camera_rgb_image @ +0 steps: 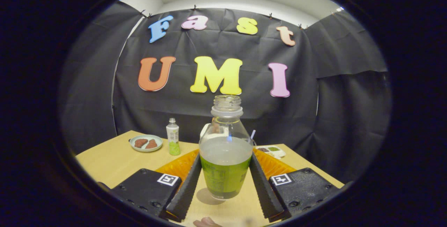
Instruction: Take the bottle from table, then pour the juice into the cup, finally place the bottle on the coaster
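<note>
Gripping both flanks of the open-necked bottle (pixel 226 157), the gripper (pixel 225 185) held it upright and lifted just clear of the table (pixel 108 160), its long axis vertical between the fingers, with a white cup (pixel 206 129) seemingly directly behind toward the far edge.

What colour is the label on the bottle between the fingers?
Green, seen best in the gripper view: the bottle has a green label, and the gripper is shut on it.
</note>
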`<action>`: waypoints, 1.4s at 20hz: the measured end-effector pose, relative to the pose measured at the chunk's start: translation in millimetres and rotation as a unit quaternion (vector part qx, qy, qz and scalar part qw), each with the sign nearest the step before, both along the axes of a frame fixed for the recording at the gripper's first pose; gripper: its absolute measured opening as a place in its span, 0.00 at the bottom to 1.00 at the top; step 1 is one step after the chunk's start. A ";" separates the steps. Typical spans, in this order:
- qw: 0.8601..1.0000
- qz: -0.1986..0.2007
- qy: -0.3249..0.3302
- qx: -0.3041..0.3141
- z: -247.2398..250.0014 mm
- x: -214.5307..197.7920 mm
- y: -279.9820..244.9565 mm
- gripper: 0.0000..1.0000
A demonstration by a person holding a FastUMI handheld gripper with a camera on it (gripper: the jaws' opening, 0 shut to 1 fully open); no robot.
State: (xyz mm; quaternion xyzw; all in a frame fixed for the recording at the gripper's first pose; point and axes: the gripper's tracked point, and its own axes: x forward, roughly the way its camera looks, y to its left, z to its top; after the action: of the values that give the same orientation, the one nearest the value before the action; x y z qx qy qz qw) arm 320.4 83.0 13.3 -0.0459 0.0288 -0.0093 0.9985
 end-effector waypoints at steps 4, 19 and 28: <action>0.998 0.035 0.045 0.007 -52.3 27.7 12.0 0.82; 0.998 0.029 0.053 0.019 -91.9 71.4 5.7 0.83; 0.999 0.027 0.026 0.020 -66.5 40.6 -0.2 1.00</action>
State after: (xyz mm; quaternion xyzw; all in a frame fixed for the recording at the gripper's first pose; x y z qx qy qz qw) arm 361.0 82.8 -53.2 -0.0268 0.0541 0.0189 0.9980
